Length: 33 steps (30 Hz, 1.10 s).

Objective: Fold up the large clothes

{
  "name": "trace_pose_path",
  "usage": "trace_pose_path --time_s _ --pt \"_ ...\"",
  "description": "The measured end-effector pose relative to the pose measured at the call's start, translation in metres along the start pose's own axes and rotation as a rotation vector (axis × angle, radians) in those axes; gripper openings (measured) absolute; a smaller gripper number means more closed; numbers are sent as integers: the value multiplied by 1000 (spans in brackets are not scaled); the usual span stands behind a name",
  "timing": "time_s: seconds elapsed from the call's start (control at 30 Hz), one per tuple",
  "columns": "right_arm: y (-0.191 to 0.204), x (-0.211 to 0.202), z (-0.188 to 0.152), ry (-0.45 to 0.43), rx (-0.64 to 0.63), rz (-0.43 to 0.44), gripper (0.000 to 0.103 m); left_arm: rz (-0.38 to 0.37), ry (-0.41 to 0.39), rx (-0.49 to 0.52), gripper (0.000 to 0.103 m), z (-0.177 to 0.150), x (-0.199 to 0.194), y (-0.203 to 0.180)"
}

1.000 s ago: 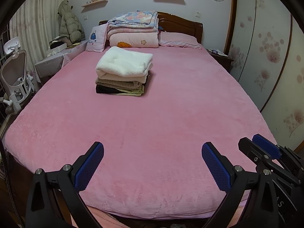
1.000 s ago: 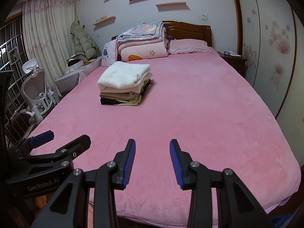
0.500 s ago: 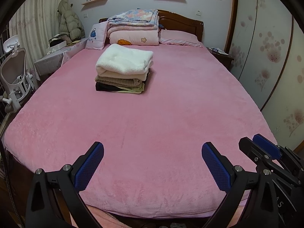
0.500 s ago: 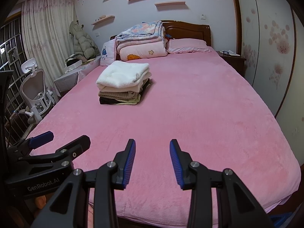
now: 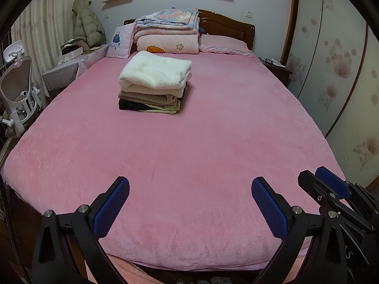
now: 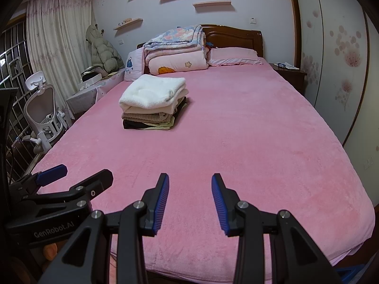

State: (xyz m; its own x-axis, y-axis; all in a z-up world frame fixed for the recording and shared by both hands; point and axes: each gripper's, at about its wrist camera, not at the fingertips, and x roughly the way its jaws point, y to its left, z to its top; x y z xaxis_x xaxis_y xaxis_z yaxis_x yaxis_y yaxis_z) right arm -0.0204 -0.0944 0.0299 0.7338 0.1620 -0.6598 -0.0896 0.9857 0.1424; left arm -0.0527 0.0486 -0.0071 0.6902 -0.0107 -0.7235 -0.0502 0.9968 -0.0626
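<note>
A stack of folded clothes [image 5: 154, 85], white fleece on top with beige, yellow and black layers below, lies on the pink bed [image 5: 201, 146] left of centre. It also shows in the right wrist view [image 6: 151, 101]. My left gripper [image 5: 189, 203] is open wide and empty over the foot of the bed. My right gripper [image 6: 190, 194] is open, narrower, and empty, also over the foot of the bed [image 6: 260, 153]. Each gripper shows at the edge of the other's view. Both are far from the stack.
Folded quilts [image 5: 168, 33] and a pink pillow [image 5: 225, 45] lie at the wooden headboard. A white chair [image 6: 45, 116] and a covered side table [image 6: 94, 90] stand left of the bed. A nightstand [image 6: 289, 71] and a wardrobe [image 6: 336, 54] are on the right.
Both views have tilted down slightly, so the stack sits a little higher in frame. The grippers' openings have not changed.
</note>
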Motion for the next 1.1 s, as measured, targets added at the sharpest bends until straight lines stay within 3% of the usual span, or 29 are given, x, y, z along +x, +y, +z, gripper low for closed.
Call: trace_pose_path --time_s 1.1 --pt "4 7 -7 12 -1 -1 38 2 26 -20 102 -1 8 1"
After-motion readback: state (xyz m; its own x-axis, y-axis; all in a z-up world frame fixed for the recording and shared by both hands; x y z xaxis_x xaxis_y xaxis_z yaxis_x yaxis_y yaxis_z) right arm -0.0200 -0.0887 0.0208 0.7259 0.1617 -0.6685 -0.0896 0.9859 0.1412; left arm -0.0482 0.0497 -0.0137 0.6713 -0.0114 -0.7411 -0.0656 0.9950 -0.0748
